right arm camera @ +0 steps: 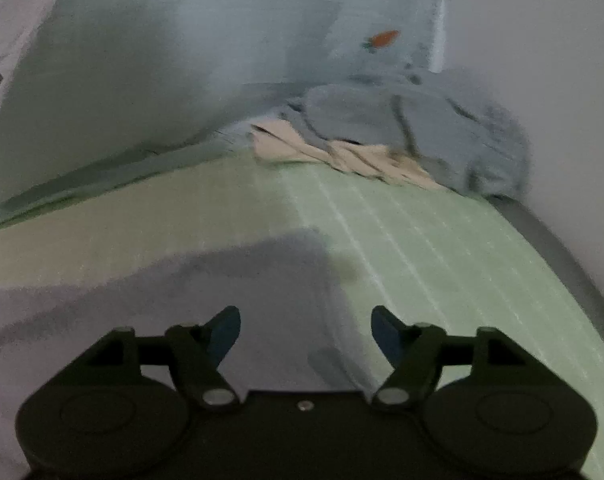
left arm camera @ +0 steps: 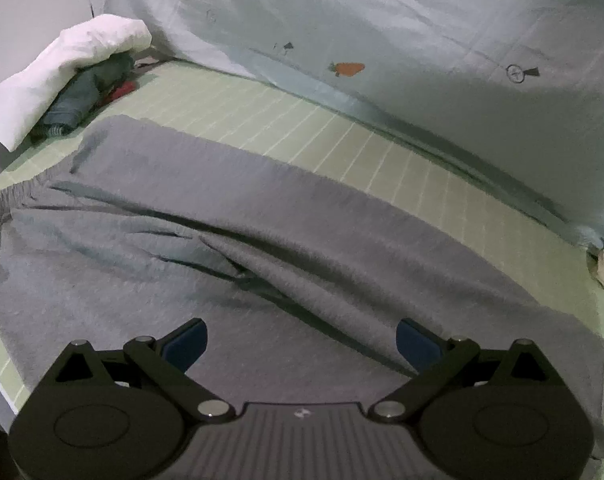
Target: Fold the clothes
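The left gripper [left arm camera: 302, 344] is seen at the bottom centre of the left wrist view with its jaws spread wide; nothing is held between them. Directly beyond the blue pads, a grey garment [left arm camera: 206, 240] is laid flat across the bed, filling the lower and middle frame, with several creases running diagonally through its centre. Its gathered edge lies at the left of the frame.

The right gripper [right arm camera: 305, 336] is seen at the bottom centre of the right wrist view, which is blurred. Its jaws stand apart and no cloth is caught between them. The same grey garment [right arm camera: 150, 300] occupies the lower left of that frame, its edge ending just ahead of the jaws.

The green checked sheet [left arm camera: 302, 128] is exposed beyond the garment in both views. A pale printed cloth with carrot motifs [left arm camera: 381, 32] hangs along the upper frame. A white pillow [left arm camera: 70, 68] rests at the upper left of the left wrist view, with dark clothing [left arm camera: 90, 92] tucked beneath it. A pile of blue-grey and beige clothes [right arm camera: 401, 136] is located at the upper right of the right wrist view.
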Demonstrator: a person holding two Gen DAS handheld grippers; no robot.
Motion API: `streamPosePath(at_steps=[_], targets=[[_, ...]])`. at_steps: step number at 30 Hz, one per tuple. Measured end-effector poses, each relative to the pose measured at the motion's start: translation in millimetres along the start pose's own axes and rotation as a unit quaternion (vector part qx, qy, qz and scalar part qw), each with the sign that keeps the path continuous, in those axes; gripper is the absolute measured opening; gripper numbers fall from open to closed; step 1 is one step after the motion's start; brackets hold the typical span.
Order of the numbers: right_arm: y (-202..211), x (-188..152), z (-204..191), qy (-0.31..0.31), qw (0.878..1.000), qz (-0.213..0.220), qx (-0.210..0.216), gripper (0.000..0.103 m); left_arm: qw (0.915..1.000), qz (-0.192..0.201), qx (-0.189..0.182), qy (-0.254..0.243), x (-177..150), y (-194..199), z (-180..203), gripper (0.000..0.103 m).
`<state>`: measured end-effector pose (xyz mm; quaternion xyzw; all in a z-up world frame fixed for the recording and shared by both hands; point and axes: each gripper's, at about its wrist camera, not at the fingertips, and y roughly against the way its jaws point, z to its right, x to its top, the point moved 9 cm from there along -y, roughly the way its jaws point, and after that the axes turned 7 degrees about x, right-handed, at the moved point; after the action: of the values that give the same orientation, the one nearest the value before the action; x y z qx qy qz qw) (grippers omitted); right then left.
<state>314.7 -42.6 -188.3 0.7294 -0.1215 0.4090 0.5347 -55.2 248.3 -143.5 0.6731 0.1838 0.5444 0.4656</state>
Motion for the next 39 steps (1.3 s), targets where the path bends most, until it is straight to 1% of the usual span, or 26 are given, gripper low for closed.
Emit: streamPosePath(at_steps=[2, 5, 9, 12, 14, 15, 17, 19, 21, 23, 25, 27, 29, 30, 31, 32, 34, 35, 37, 38, 39], targets=[[-15.3, 13.2, -4.6, -0.008, 1.000, 0.001, 0.011, 0.084, 1.0000, -0.007, 0.006, -0.002, -0.3, -6.5, -1.4, 0.100], [-39.5, 28.6, -4.7, -0.031, 0.999, -0.007, 0.022, 0.084, 0.9997, -0.015, 0.016, -0.012, 3.7, -20.2, 0.5, 0.100], [-69.2, 40.1, 8.6, -0.061, 0.998, -0.022, 0.017, 0.083, 0.9996, -0.016, 0.020, -0.015, 29.5, -47.3, 11.2, 0.100], [-80.3, 41.0, 10.8, -0.055, 0.998, -0.026, 0.010, 0.072, 0.9998, -0.012, 0.010, -0.014, 54.4, -70.1, 30.0, 0.100], [-83.4, 38.6, 9.6, -0.042, 0.999, -0.027, 0.006, 0.057, 0.9998, -0.013, 0.001, -0.017, 69.4, -89.0, 46.6, 0.100], [-83.6, 37.3, 7.2, -0.032, 0.999, -0.026, 0.006, 0.053, 0.9997, -0.014, -0.003, -0.018, 75.6, -99.1, 54.9, 0.100], [-84.7, 34.3, 1.9, -0.012, 1.000, -0.027, 0.008, 0.039, 0.9996, -0.017, -0.010, -0.021, 88.0, -119.3, 71.6, 0.098], [-87.4, 30.6, -1.9, 0.000, 1.000, -0.031, 0.006, 0.034, 0.9992, -0.027, -0.015, -0.024, 95.8, -141.7, 85.6, 0.094], [-90.0, 27.9, -1.1, -0.005, 0.999, -0.036, 0.001, 0.031, 0.9984, -0.039, -0.022, -0.036, 99.6, -158.3, 100.7, 0.083], [-93.1, 25.2, 1.5, -0.013, 0.999, -0.040, -0.002, 0.029, 0.9972, -0.047, -0.028, -0.052, 101.5, -171.0, 115.0, 0.081], [-95.4, 22.8, 5.9, -0.019, 0.999, -0.045, -0.015, 0.029, 0.9959, -0.058, -0.029, -0.063, 99.4, -182.2, 125.2, 0.080], [-96.5, 21.3, 10.6, -0.026, 0.998, -0.048, -0.027, 0.030, 0.9955, -0.069, -0.028, -0.059, 96.5, -189.6, 130.5, 0.080], [-96.8, 20.2, 15.7, -0.036, 0.997, -0.051, -0.035, 0.039, 0.9955, -0.074, -0.030, -0.052, 94.7, -193.7, 134.7, 0.080], [-97.3, 19.4, 17.6, -0.040, 0.997, -0.052, -0.035, 0.038, 0.9959, -0.069, -0.028, -0.052, 94.7, -193.6, 135.7, 0.080], [-97.6, 18.7, 18.8, -0.043, 0.997, -0.052, -0.032, 0.035, 0.9960, -0.068, -0.027, -0.052, 94.7, -193.9, 137.0, 0.080], [-97.5, 18.0, 19.2, -0.046, 0.997, -0.052, -0.028, 0.030, 0.9961, -0.066, -0.026, -0.053, 94.8, -194.2, 138.5, 0.081], [-96.3, 17.4, 18.2, -0.048, 0.997, -0.054, -0.020, 0.025, 0.9960, -0.071, -0.030, -0.046, 95.8, -194.0, 140.0, 0.081], [-95.6, 17.1, 17.6, -0.049, 0.997, -0.054, -0.016, 0.024, 0.9958, -0.074, -0.034, -0.041, 96.4, -193.3, 141.3, 0.081], [-93.7, 17.4, 15.9, -0.048, 0.997, -0.054, -0.014, 0.024, 0.9950, -0.081, -0.053, -0.022, 97.2, -189.7, 142.1, 0.082], [-92.6, 17.7, 15.2, -0.047, 0.997, -0.053, -0.013, 0.024, 0.9948, -0.082, -0.057, -0.017, 97.0, -187.7, 143.5, 0.084], [-91.6, 17.7, 14.4, -0.047, 0.998, -0.051, -0.012, 0.024, 0.9947, -0.083, -0.060, -0.012, 96.6, -185.7, 145.1, 0.088]])
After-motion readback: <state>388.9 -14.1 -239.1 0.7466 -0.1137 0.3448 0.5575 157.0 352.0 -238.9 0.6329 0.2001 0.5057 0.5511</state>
